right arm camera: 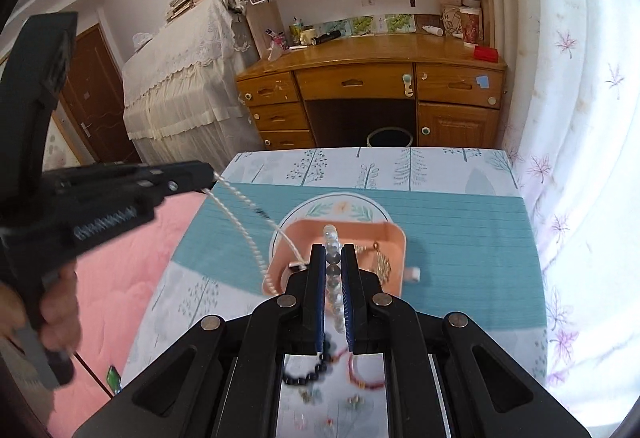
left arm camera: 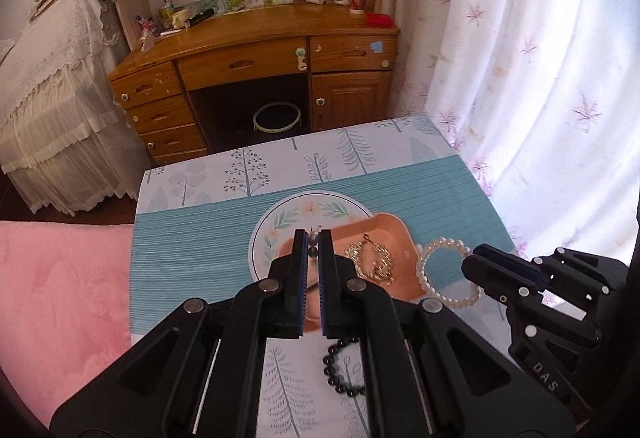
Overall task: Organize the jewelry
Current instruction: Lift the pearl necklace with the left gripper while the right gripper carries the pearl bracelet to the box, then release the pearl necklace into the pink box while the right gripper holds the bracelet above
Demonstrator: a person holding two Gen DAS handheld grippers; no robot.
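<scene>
A: Why are both grippers raised over the tray [right arm camera: 394,238]?
B: Left gripper [right arm camera: 208,169] pinches a pearl necklace [right arm camera: 244,234]; right gripper [right arm camera: 334,258] clamps a bead bracelet [right arm camera: 331,238], likely for depositing.

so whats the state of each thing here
left gripper: shut on pearl necklace, lifted, strands trailing down to the tray
right gripper: shut on pearl bracelet, lifted
orange tray: upright on the plate
gold pendant: lying in the tray
black bead bracelet: lying on the table, unheld
desk drawers: shut
</scene>
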